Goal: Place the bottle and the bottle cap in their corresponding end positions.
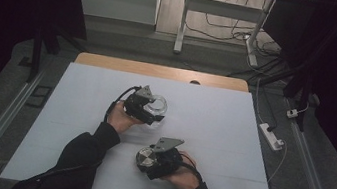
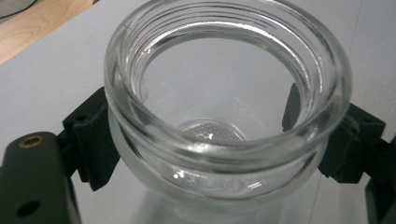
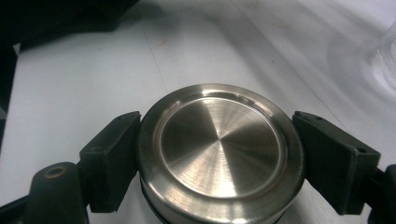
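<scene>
An empty clear glass jar [image 2: 224,140] with a threaded mouth sits between the black pads [image 2: 93,140] of my left gripper, which is shut on its neck. In the high view the jar [image 1: 158,106] and left gripper [image 1: 152,113] are at the table's middle. My right gripper [image 1: 147,162], nearer the front edge, is shut on a round brushed-metal lid [image 1: 146,156]. In the right gripper view the pads [image 3: 112,158] press the lid [image 3: 219,149] from both sides, top face showing. I cannot tell whether the lid touches the sheet.
A white sheet [image 1: 223,123] covers the table, with a wooden strip [image 1: 160,70] bare at the far edge. Beyond it stand another desk's legs [image 1: 182,25] and loose cables. A white power strip [image 1: 271,136] lies on the floor at the right.
</scene>
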### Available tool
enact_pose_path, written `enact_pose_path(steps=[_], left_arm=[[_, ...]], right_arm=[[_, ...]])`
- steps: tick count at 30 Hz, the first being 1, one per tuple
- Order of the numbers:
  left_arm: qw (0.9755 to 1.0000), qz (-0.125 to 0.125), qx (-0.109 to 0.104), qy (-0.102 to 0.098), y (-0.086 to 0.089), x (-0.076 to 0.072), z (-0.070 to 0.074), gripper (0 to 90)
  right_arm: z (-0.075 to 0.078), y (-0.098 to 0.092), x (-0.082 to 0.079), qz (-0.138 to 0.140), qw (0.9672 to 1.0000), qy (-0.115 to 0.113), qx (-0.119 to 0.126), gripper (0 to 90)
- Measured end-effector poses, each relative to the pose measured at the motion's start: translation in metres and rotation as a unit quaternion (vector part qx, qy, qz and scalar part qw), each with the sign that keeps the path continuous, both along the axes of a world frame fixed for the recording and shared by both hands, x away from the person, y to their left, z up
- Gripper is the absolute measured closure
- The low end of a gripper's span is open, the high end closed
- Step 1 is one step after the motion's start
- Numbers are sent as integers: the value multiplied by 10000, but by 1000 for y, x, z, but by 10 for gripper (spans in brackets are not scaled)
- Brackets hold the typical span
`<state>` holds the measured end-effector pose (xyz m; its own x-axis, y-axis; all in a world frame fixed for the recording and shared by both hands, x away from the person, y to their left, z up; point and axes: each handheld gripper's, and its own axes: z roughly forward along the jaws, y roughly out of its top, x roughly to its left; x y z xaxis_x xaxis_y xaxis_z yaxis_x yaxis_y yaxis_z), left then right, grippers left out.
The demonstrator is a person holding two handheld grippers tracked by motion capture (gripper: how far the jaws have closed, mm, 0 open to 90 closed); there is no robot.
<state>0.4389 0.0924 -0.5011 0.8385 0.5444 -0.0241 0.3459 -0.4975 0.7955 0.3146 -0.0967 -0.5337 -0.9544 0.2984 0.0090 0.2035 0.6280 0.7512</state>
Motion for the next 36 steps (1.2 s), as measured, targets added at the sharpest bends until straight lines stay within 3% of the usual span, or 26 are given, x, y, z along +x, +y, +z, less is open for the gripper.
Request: enact_pose_path(steps=[16, 27, 36], left_arm=[[9999, 35, 105, -54, 1, -1, -9, 148], [10000, -22, -71, 40, 4, 1, -10, 125], [9999, -29, -80, 74, 3, -2, -3, 56]], right_arm=[[-6, 1, 2, 36, 9994, -62, -331, 177], [-6, 2, 2, -25, 9995, -63, -295, 175], [2, 0, 0, -130, 9999, 1, 27, 144]])
